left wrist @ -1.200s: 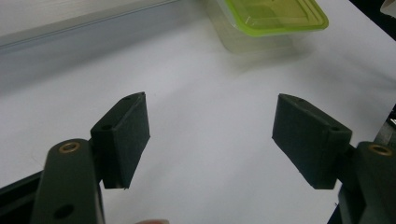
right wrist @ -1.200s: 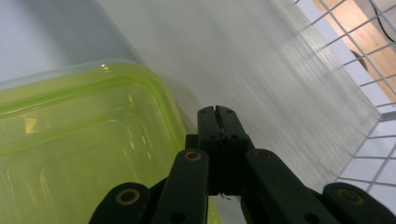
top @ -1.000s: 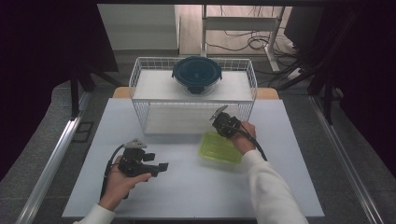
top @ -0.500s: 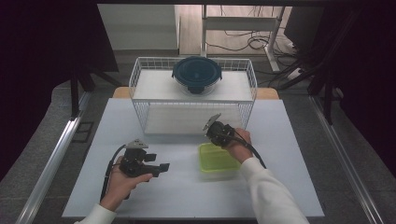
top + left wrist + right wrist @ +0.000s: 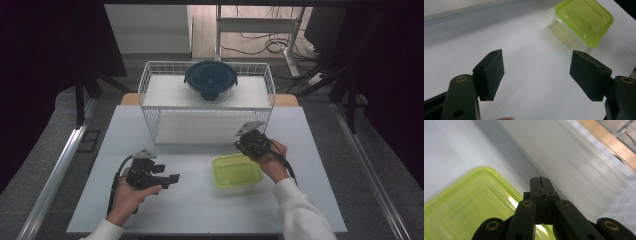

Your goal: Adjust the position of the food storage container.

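- Two hand-held grippers over one white table.
- Right gripper: jaws pressed together, nothing between them, just above the far edge of the green-lidded container, near the wire basket's front wall.
- Left gripper: jaws spread wide, empty, low over the table, pointing toward the container, well apart from it.
- Green-lidded container: flat on the table, lid on, between both hands.
- Wire basket: at the far side, a dark-lidded round bowl inside.
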{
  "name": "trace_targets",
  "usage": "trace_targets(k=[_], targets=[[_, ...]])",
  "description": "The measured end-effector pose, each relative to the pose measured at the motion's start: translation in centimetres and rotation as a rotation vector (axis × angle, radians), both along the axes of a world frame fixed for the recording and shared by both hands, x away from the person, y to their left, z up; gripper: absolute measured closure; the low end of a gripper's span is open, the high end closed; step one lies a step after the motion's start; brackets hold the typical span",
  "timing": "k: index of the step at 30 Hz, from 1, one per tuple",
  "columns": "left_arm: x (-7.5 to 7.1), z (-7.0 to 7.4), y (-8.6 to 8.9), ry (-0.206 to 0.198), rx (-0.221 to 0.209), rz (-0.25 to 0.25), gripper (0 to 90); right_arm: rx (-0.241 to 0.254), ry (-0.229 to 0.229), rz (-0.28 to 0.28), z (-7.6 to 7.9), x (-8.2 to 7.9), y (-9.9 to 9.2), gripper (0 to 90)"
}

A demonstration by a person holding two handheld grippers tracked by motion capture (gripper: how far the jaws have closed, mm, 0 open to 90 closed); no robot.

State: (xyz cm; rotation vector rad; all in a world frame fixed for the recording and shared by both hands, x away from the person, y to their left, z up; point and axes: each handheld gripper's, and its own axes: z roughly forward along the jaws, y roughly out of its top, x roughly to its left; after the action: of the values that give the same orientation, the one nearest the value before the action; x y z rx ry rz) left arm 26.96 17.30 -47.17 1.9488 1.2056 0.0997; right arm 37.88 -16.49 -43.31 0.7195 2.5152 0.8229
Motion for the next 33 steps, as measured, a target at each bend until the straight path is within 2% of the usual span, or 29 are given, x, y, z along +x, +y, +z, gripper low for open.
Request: trace_targets(k=[3,6,9,12,16,18,22,27,31,33], targets=[[0.0,0.0,0.0,0.001,0.005,0.005,27.1,0.050,-0.007,-0.060,0.4,-0.9,-2.8,88.9],[0.0,0.0,-0.1,0.003,0.005,0.010,27.1,0.063,-0.015,-0.107,0.3,-1.6,-5.1,88.9],[0.1,-0.2,-0.3,0.007,0.006,0.013,27.0,0.090,0.011,-0.183,-0.1,-2.2,-7.4,88.9],[0.1,-0.3,-0.5,0.009,0.013,0.011,26.8,0.087,0.049,-0.229,-0.9,-2.3,-9.0,88.9],[0.0,-0.2,-0.4,0.008,0.008,0.010,26.7,0.053,0.105,-0.235,-2.2,-2.0,-9.1,88.9],[-0.1,-0.1,-0.3,0.009,-0.002,0.009,26.7,0.060,0.143,-0.231,-2.8,-1.9,-8.7,88.9],[0.0,-0.2,-0.1,0.010,0.002,0.014,26.7,0.044,0.180,-0.244,-3.5,-1.8,-8.3,88.8],[0.1,-0.3,0.2,0.015,0.007,0.029,26.7,0.017,0.217,-0.249,-4.2,-2.0,-7.9,88.8],[0.2,-0.5,0.3,0.024,0.015,0.034,26.4,0.007,0.223,-0.242,-4.2,-2.2,-7.3,88.9],[0.2,-0.6,0.3,0.034,0.004,0.030,26.2,0.004,0.226,-0.248,-4.2,-2.3,-7.3,88.9]])
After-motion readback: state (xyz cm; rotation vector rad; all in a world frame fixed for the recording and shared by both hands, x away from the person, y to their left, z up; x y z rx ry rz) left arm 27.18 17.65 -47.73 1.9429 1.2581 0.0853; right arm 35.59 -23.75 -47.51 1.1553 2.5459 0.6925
